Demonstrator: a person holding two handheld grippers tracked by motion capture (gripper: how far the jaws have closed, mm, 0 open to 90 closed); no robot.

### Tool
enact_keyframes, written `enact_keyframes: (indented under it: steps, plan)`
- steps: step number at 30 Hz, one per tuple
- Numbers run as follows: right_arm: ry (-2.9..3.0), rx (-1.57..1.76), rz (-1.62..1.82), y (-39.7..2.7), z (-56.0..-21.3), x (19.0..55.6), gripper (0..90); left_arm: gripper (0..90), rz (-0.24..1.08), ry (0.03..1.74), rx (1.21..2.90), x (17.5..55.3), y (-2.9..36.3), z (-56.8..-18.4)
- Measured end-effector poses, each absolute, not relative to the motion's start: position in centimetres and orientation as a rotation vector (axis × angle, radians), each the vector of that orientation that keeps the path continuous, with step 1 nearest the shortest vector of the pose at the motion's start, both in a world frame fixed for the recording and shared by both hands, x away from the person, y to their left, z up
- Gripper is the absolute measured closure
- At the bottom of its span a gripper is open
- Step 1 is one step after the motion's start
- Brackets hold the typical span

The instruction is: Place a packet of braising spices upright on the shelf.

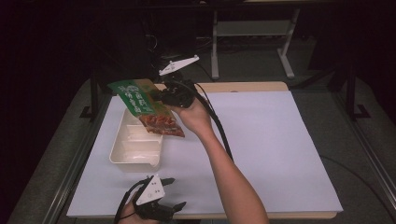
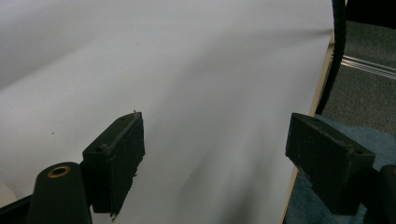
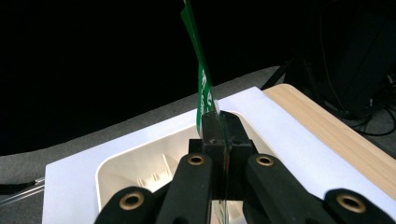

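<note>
Snack packet [image 1: 145,108] hangs over the white tray [image 1: 122,156], pinched edge-on in your right gripper [image 1: 161,95], long axis along the tray; your left gripper [image 1: 173,192] idles agape, empty, near you

I see the tray [image 1: 135,148] on the table's [image 1: 271,154] left half, with the packet [image 1: 147,106] raised above its far end. My left gripper [image 1: 169,193] sits near the table's front edge, before the tray.
</note>
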State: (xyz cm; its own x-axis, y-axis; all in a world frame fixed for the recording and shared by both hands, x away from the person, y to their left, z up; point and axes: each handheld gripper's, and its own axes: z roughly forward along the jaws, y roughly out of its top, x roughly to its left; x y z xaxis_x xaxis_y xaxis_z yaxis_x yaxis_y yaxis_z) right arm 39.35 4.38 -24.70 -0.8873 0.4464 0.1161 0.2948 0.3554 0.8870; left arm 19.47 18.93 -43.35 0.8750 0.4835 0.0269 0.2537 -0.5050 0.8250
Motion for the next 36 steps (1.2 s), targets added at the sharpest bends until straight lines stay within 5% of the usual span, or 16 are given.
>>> enact_keyframes:
  steps: [15, 36]
  plan:
    - [2.483, 0.686, 1.595, 8.9, -27.2, 40.5, 90.0, 18.6, 0.334, 0.520, 2.121, 19.4, 19.3, -43.2]
    - [2.492, 0.721, 1.584, 10.0, -30.2, 41.4, 84.6, 18.6, 0.326, 0.529, 2.121, 19.4, 19.3, -43.2]
